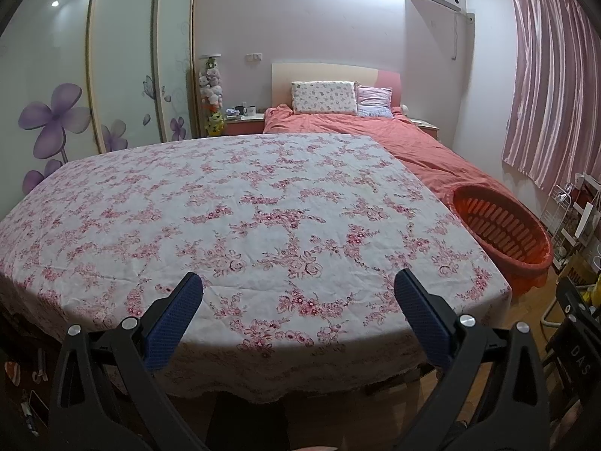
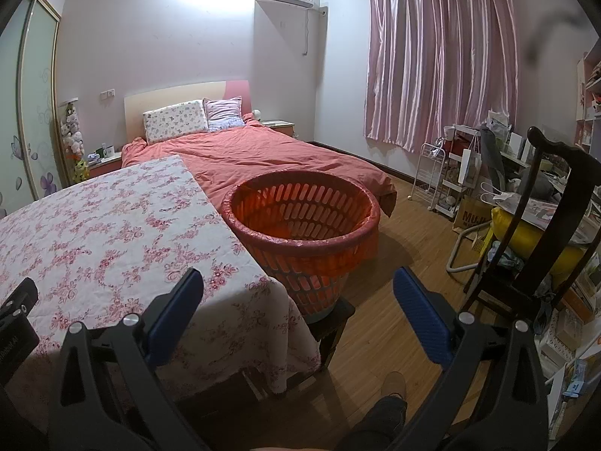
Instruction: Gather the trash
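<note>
left gripper (image 1: 298, 287): blue-padded fingers spread wide, nothing between them. Hovers over the near edge of the table.
right gripper (image 2: 298, 283): same, fingers released and empty. Sits off the table's right near corner, aimed toward the basket.
table (image 1: 244, 206): covered by a white cloth with pink floral print. No item visible on the top in either view.
trash: none visible anywhere on the cloth; no wrapper, paper or scrap I can make out. Can't point to a target.
bin (image 2: 304, 221): round orange slatted plastic basket with a thin red liner bag folded over the rim. Stands on a dark stool (image 2: 334, 319) just right of the table, touching or nearly touching the cloth edge; can't tell which. Inside looks empty from the right wrist view.
beyond: bed with salmon-red duvet (image 2: 263, 150) far side of table; pink curtain (image 2: 439, 60) far right; cluttered chair and shelves (image 2: 526, 188) on the right.
step (judgement): either start before any pickup, or finished with the table cleared. Frames don't settle which.
next move (judgement): needs a target first. Scan for trash off the tabletop; if found, close on it with whichever gripper is nearer, then carry to above the basket rim and release.
</note>
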